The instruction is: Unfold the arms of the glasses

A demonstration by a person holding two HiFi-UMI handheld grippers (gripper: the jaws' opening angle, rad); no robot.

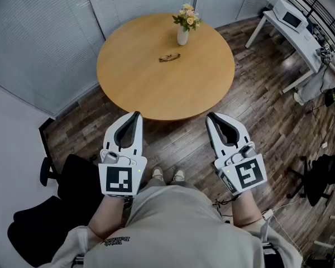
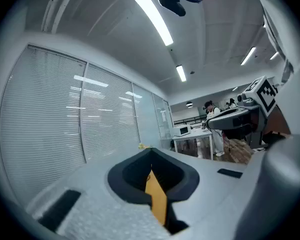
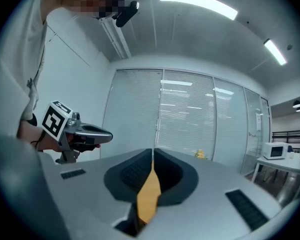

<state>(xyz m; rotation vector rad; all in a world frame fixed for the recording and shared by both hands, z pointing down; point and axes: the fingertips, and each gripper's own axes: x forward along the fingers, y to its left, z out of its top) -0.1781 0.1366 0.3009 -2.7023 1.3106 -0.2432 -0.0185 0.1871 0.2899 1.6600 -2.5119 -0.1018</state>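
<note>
A pair of folded brown glasses lies near the middle of the round wooden table, just in front of a white vase of flowers. My left gripper and right gripper hover side by side well short of the table's near edge, over the floor. Both are shut, jaws meeting tip to tip, nothing between them. In the left gripper view the left gripper points at the blinds; the right gripper does the same in its own view. The glasses show in neither gripper view.
A white desk with a microwave stands at the far right. Black chairs sit at the lower left and right. Window blinds run along the far wall. My feet stand on the wood floor.
</note>
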